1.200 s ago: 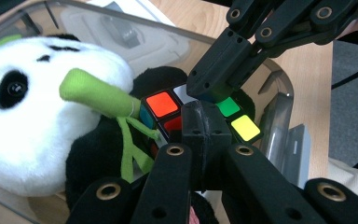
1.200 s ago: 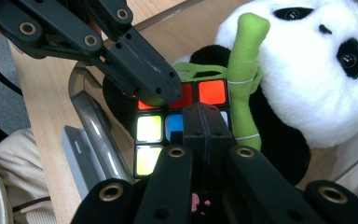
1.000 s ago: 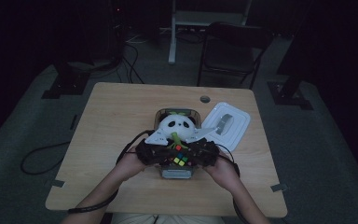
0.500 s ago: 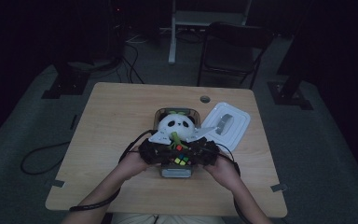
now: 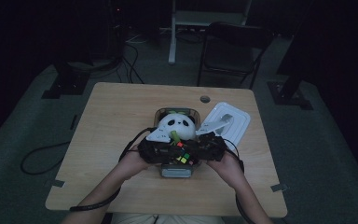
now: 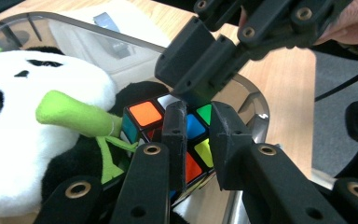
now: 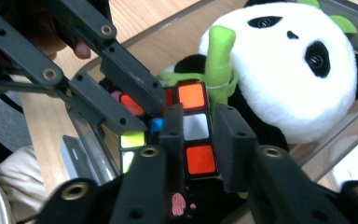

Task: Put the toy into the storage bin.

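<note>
A: Cube [image 6: 177, 140] was seen inside the clear container [image 5: 164, 113], packed at the near end against the plush panda [image 5: 177, 127]. Was it gripped?

B: Hard to call. Both grippers were brought over it from opposite sides: left gripper [image 6: 198, 140] & right gripper [image 7: 198, 142]. Jaws of each were set narrow, w/ a slim gap between, and had just been opening slightly. In the left gripper view the jaws were seen lying in front of the cube's coloured face, not clamped on it, as far as could be judged. Same in the right gripper view.

A: So the cube was let go?

B: Prob. yes – it looked to be resting in the container on its own, next to the panda's green bamboo stalk [image 6: 72, 114]. Pads pressing on it couldn't be made out.

A: What was done, what was left?

B: Panda & cube were judged already packed in. White lid [image 5: 228, 123] was lying on the desk [image 5: 116, 121], just beside the container on the right, not yet fitted. So the closing step was judged left: grippers to be drawn clear, lid to be picked up & pressed on. Panda's head stood above the rim, so some pushing down might be needed.
</note>
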`<state>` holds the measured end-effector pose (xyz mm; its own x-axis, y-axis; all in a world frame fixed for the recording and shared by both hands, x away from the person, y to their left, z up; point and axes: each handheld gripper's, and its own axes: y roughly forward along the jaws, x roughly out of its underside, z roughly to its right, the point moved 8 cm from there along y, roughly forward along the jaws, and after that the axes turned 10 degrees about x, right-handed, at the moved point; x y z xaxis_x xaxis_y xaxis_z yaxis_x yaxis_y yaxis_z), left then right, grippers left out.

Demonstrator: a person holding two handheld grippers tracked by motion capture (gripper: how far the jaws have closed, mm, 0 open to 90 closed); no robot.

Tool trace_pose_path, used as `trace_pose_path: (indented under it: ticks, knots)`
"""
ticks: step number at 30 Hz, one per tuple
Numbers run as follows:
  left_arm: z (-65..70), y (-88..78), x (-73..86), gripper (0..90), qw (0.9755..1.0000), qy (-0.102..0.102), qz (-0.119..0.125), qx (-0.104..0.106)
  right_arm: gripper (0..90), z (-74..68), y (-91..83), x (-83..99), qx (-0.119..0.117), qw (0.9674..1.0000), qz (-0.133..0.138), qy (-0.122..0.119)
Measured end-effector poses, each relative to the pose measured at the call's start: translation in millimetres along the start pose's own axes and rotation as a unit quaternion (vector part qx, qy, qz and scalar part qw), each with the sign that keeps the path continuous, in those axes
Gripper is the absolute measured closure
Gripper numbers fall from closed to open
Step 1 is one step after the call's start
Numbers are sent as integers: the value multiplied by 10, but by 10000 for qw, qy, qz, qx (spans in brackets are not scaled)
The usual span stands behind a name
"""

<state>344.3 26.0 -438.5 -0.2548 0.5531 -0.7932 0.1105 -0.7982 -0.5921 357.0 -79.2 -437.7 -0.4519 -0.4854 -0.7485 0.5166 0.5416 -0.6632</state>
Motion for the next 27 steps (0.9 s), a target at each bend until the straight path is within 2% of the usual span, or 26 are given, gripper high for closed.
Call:
trace_pose_path:
  ticks: [2, 4, 7, 11, 15, 19, 23, 24, 26, 27]
  knots:
    - [5, -2, -2, 774, 10000, 15, -12, -13, 873, -19, 6, -12, 0, 10000, 20, -39]
    - [5, -8, -2, 774, 10000, 23, -31, -55, 900, -37, 18, -28, -11, 10000, 30, -67]
    - [-14, -36, 1, 773, 9998, 56, -74, -167, 900, -47, 51, -73, 23, 9999, 39, -140]
    - [-35, -52, 21, 773, 9997, 105, -141, -195, 900, -74, 125, -141, -3, 9998, -36, -207]
    - [-90, -38, 37, 780, 9996, 38, -155, -224, 900, -85, 195, -193, 89, 9993, -133, -326]
    - [-116, -5, 75, 871, 9994, 51, -242, -243, 900, -91, 257, -190, 131, 9991, -250, -331]
    - [-114, 21, 127, 900, 9995, 18, -279, -151, 900, -118, 270, -167, 152, 9983, -330, -446]
    - [-121, 32, 166, 900, 9994, 57, -313, -159, 900, -144, 313, -140, 60, 9981, -404, -469]
    - [-132, 28, 186, 900, 9995, 31, -307, -110, 900, -160, 326, -139, 144, 9975, -439, -529]
    - [-145, 27, 193, 900, 9995, 26, -310, -106, 900, -168, 336, -143, 194, 9965, -468, -662]
